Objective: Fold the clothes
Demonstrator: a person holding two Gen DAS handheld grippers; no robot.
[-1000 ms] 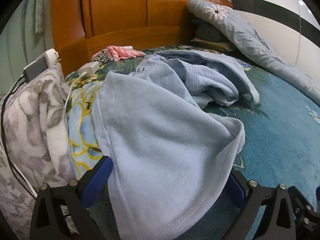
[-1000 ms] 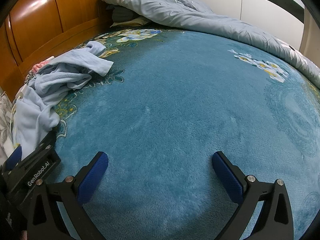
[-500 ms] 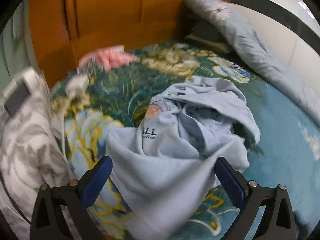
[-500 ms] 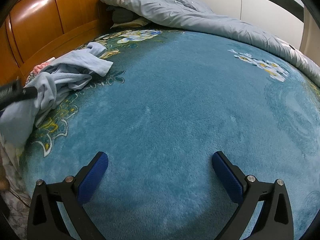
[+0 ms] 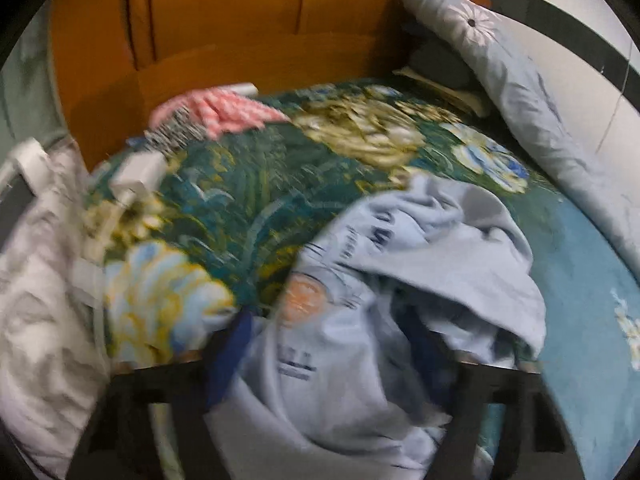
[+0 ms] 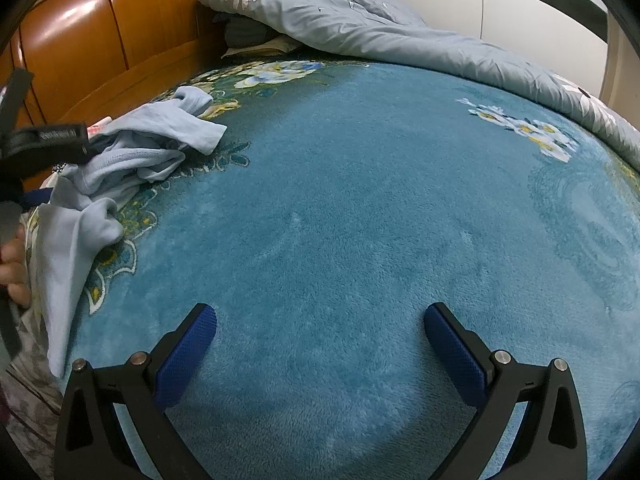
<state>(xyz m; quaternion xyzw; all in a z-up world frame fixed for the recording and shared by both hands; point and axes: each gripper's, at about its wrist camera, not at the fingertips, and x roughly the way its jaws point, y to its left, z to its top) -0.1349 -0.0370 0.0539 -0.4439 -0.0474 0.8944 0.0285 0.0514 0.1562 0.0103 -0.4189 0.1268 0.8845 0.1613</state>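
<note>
A crumpled light blue sweatshirt with dark lettering and an orange print lies on the teal floral blanket. My left gripper has its blue fingers closing around a bunch of this cloth; the view is blurred by motion. In the right wrist view the sweatshirt sits at the left edge of the bed, with the left gripper at its side. My right gripper is open and empty, low over the bare blanket.
A wooden headboard stands behind. A grey-blue flowered duvet is heaped along the far side. A pink cloth, a white charger and a grey-white pillow lie at the left.
My left gripper moved forward and narrowed its fingers onto the sweatshirt, which bunched up and shifted toward the bed's middle. The right gripper has not moved.
</note>
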